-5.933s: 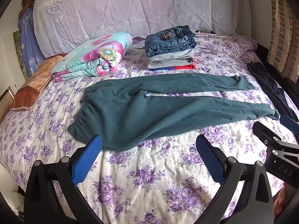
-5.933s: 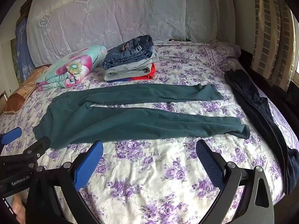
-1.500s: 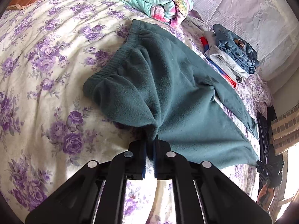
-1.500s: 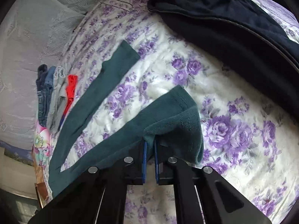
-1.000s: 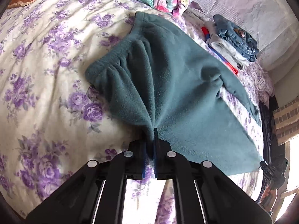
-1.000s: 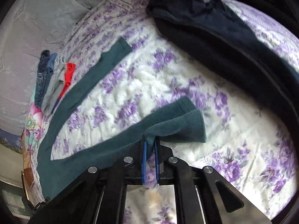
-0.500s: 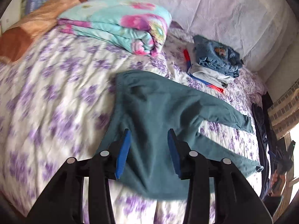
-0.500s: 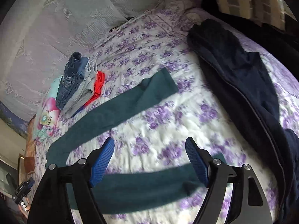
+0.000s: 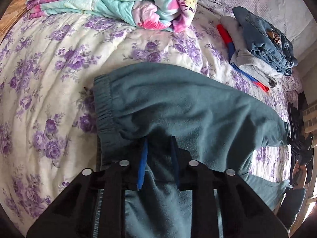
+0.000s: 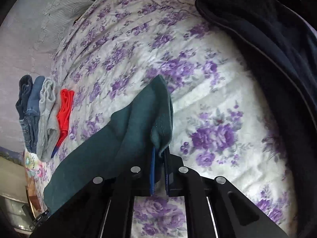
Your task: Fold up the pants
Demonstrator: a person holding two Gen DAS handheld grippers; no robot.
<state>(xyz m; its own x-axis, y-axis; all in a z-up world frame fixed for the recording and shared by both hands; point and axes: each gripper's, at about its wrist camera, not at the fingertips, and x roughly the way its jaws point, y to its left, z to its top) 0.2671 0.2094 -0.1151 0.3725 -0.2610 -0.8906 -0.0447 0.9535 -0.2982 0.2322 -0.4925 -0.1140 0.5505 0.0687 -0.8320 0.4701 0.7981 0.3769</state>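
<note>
Teal green fleece pants (image 9: 178, 103) lie on the floral bedspread (image 9: 49, 79), waistband to the left. My left gripper (image 9: 158, 150) sits over the waist area with its blue pads a small gap apart and teal cloth between and under them. My right gripper (image 10: 159, 154) is shut on the cuff end of a pants leg (image 10: 138, 119) and holds it lifted off the bed. The leg runs back to the lower left in the right wrist view.
A folded floral quilt (image 9: 118, 2) lies at the head of the bed. A stack of folded jeans and clothes (image 9: 261, 45) sits beside it and shows in the right wrist view (image 10: 43, 113). A dark navy garment (image 10: 277, 59) covers the bed's right side.
Both grippers, open above the pants half a second ago, have come down onto the cloth. The right one has closed on the leg cuff; the left one's pads have narrowed over the waist.
</note>
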